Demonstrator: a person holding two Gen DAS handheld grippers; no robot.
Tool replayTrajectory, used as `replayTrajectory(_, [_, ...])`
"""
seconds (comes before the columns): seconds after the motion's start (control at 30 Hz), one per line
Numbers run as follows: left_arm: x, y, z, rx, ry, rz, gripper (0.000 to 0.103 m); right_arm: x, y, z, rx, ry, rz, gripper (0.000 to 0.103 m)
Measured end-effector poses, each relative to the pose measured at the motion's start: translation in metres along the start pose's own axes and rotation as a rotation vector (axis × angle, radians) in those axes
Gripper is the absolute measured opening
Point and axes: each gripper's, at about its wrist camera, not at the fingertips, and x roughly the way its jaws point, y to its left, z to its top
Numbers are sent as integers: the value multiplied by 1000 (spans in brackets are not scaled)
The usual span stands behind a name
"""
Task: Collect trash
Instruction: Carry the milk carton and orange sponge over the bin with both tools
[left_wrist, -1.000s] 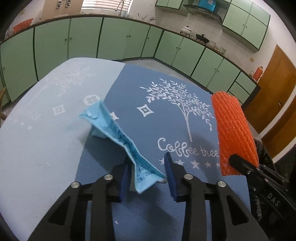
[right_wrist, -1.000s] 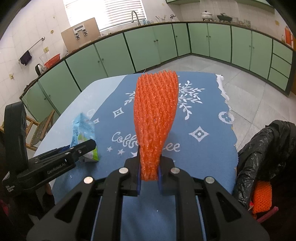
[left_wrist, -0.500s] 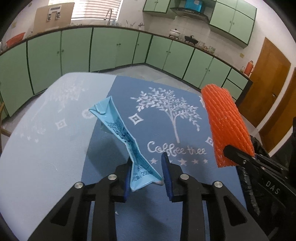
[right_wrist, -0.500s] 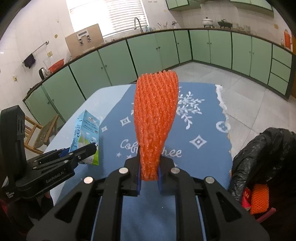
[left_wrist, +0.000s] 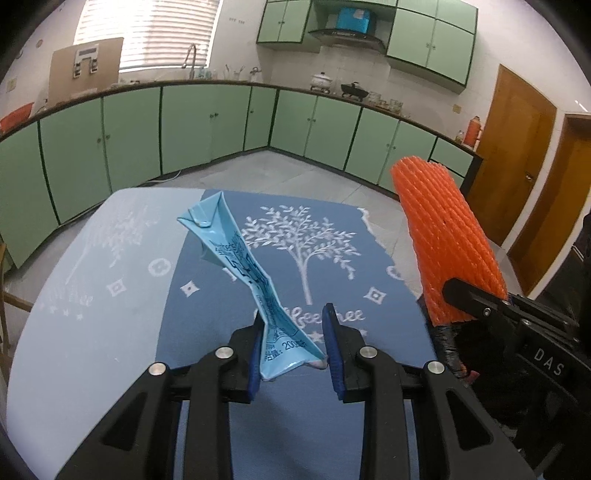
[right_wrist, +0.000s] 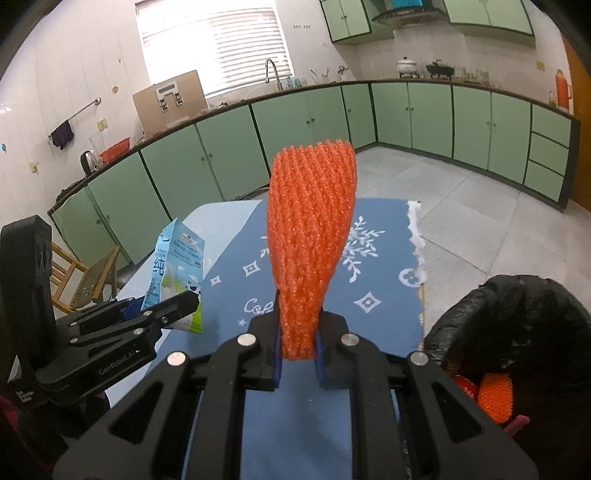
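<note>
Above a blue tablecloth (left_wrist: 229, 424) printed with a white tree and the words "Coffee tree", I hold one piece of trash in each tool. My left gripper (left_wrist: 292, 349) pinches the base of a flattened light-blue milk carton (left_wrist: 243, 266), its blue pads (left_wrist: 334, 347) set narrow against the folded card; the carton is lifted clear of the cloth and leans up and away to the left, its creased top pointing toward the green cabinets (left_wrist: 207, 125). From the right wrist camera the same carton (right_wrist: 175, 275) stands upright in the left tool's black fingers, at the table's left edge.

My right gripper (right_wrist: 298, 350) is clamped tight on the lower end of an orange foam fruit net (right_wrist: 312, 236), which rises straight up from the jaws and fans wider toward its top. In the left wrist view that net (left_wrist: 447, 240) stands to the right of the carton, well apart from it.

Just off the table's right edge sits a black trash bag (right_wrist: 517, 325), its mouth open, with another orange net (right_wrist: 495, 397) visible inside. A wooden chair (right_wrist: 85, 273) stands beyond the table's left side.
</note>
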Motion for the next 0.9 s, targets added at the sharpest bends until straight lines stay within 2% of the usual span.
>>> replayTrajectory(0.33, [-26,-39,7,60,-46,-59,29,-53,-12,-1,15,-63,-47,13])
replayTrajectory(0.9, [-29,-145,6,192,-55,-229,29,-129,-90,-30,115,-119,-222,13])
